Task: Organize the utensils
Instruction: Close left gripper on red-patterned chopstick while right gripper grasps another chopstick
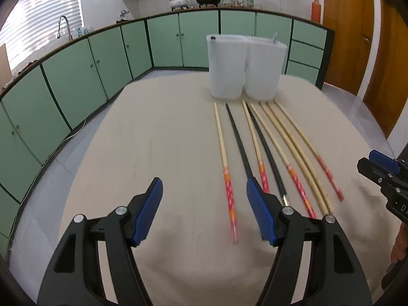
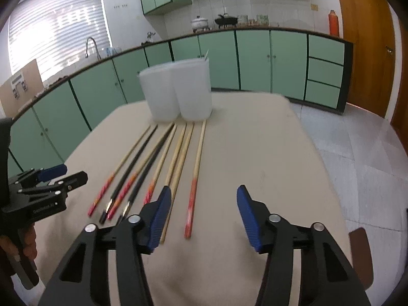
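Several chopsticks lie side by side on a beige table (image 1: 158,132): bamboo ones with red patterned ends (image 1: 224,158) (image 2: 195,168), plain bamboo ones (image 1: 293,153) and two black ones (image 1: 241,148) (image 2: 139,163). Their tips point at two translucent white containers (image 1: 225,66) (image 2: 178,91) at the far edge. My left gripper (image 1: 204,193) is open and empty, above the near ends of the leftmost chopsticks. My right gripper (image 2: 202,199) is open and empty, above the rightmost red-ended chopstick. Each gripper shows in the other's view, the right (image 1: 382,168) and the left (image 2: 51,178).
Green kitchen cabinets (image 1: 76,76) with a counter, sink tap (image 1: 63,25) and pots run behind the table. A wooden door (image 1: 357,38) stands at the right. A brown chair back (image 2: 360,257) sits by the table's near right edge. Tiled floor surrounds the table.
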